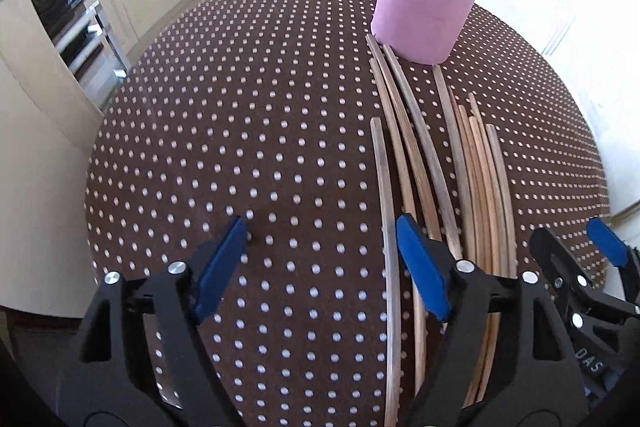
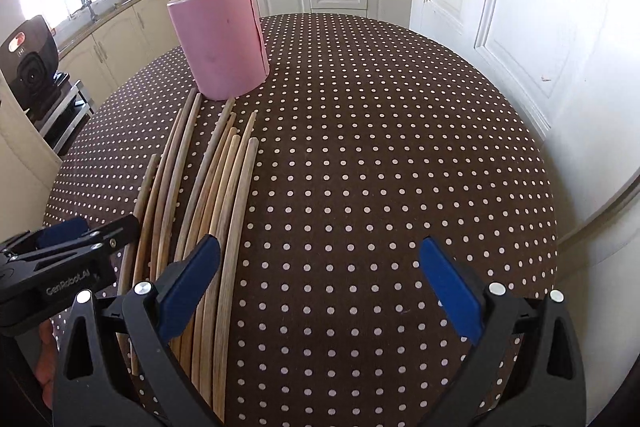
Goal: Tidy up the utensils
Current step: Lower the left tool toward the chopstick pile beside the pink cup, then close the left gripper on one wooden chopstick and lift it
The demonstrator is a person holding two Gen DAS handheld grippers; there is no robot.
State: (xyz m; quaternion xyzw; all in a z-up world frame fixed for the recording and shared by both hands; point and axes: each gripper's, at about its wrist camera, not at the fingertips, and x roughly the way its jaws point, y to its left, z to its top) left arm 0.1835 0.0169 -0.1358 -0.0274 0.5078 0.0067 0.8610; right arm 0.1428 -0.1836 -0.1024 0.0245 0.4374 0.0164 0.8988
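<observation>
Sticks (image 1: 440,163): about a dozen wooden ones, lying side by side flat on the dotted counter (image 1: 240,147); far ends touching or just short of the cup's base; in the left view at 3 o'clock of centre, in the right view at 9 o'clock.
Leftmost stick (image 1: 386,227): lying slightly apart from the bundle, easiest to single out.
Step in hand: likely lowering onto a stick to pick it up.
Doing it well: straddle one stick only, pads square across its shaft near the close end; close low, against the cloth, so neighbours are not dragged; lift, tip upright, drop into the cup.
Risk: round sticks likely to roll or cross when nudged.
Left gripper (image 1: 324,247): jaws partly spread, nothing pinched; right pad over the bundle's left edge, leftmost stick between the pads.
Right gripper (image 2: 320,267): jaws wide, holding nothing; left pad above the bundle's right side, bare cloth between the pads.
Cup (image 2: 220,43): pink, upright, at 12 o'clock of the sticks; inside hidden, contents unknown.
</observation>
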